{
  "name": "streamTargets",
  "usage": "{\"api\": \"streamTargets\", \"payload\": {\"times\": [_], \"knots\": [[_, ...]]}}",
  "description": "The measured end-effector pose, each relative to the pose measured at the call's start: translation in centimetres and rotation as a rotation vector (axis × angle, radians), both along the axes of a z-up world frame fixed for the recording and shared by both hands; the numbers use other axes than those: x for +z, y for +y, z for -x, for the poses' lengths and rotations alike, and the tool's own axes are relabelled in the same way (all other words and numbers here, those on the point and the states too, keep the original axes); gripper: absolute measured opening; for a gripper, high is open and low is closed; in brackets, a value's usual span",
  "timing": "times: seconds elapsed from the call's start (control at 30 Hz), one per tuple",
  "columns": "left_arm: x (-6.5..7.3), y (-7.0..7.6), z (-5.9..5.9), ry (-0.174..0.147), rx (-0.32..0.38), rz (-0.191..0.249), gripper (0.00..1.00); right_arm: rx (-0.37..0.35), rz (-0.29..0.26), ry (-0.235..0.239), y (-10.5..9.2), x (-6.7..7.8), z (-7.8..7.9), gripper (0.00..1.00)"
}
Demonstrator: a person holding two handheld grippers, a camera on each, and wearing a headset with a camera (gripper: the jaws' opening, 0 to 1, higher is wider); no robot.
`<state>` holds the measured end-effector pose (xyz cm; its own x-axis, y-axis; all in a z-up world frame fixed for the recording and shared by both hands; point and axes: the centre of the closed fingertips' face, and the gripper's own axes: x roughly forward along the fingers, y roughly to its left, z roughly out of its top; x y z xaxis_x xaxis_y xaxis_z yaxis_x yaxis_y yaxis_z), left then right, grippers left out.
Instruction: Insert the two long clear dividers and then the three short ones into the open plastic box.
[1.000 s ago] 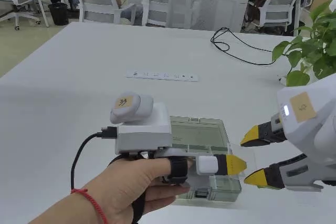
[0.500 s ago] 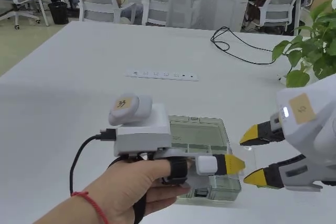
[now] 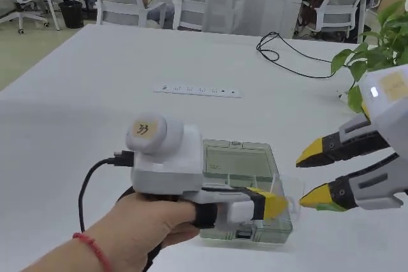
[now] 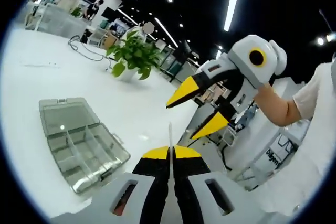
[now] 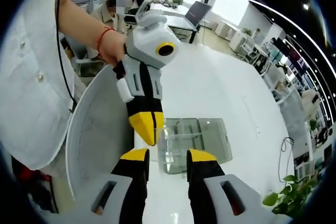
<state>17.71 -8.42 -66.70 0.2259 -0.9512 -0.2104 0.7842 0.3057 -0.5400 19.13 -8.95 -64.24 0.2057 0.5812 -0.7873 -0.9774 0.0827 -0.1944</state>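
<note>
At the lower left of the head view, the left gripper (image 3: 275, 204) was held in a hand (image 3: 150, 224), with a red cord (image 3: 94, 250) seen at the wrist and a black cable (image 3: 87, 186) looped from the gripper's rear. Its jaws were clenched on a clear divider (image 4: 169, 132), seen edge-on as a thin upright line in the left gripper view. In the right gripper view the divider was seen as a clear sheet sticking out past the yellow tips, at the frame's centre.

At the right of the head view, the right gripper (image 3: 308, 178) was held released, its jaws well apart and its tips pointed left at the divider. Whether the divider was touched by them could not be told.

Behind and below the left gripper, the box (image 3: 241, 165) lay open on the white bench (image 3: 76, 113), at lower centre of the head view. Its lid was laid flat on the far side, and partition walls were seen in its nearer half.

Farther up the bench, a white power strip (image 3: 197, 91) lay at centre. A plant (image 3: 377, 55) stood at the right edge, and a second black cable (image 3: 280, 55) was coiled at the upper right. Grey chairs (image 3: 245, 11) were ranged beyond the bench.
</note>
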Motion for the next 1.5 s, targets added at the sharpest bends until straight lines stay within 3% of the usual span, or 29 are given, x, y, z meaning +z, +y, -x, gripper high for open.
{"api": "streamTargets", "payload": {"times": [0.03, 0.17, 0.43, 0.53, 0.67, 0.8, 1.2, 1.5], "knots": [[0.0, 0.0, 0.2, -0.019, -0.012, -0.007, 0.00, 0.003, -0.007, 0.012, 0.0, 0.1, 0.1, 0.29], [0.2, -0.1, 1.2, -0.148, -0.099, -0.036, 0.00, 0.044, -0.048, 0.112, 0.3, 0.3, 0.9, 0.23], [0.9, 0.0, 2.2, -0.229, -0.163, -0.022, 0.00, 0.123, -0.063, 0.236, 0.9, 0.3, 2.6, 0.16], [1.2, -0.1, 2.7, -0.272, -0.193, -0.019, 0.00, 0.149, -0.043, 0.255, 0.9, -0.1, 3.0, 0.14], [1.2, -0.2, 3.1, -0.286, -0.219, -0.016, 0.00, 0.174, -0.065, 0.318, 1.2, 0.0, 4.1, 0.12], [1.2, -0.2, 3.5, -0.294, -0.235, -0.018, 0.00, 0.191, -0.062, 0.348, 1.3, -0.3, 4.6, 0.08], [1.4, -0.1, 4.0, -0.321, -0.250, -0.008, 0.00, 0.217, -0.083, 0.391, 1.5, -0.5, 5.5, 0.03], [1.1, -0.1, 4.1, -0.334, -0.254, -0.020, 0.00, 0.219, -0.085, 0.396, 1.5, -0.9, 5.7, 0.03]]}}
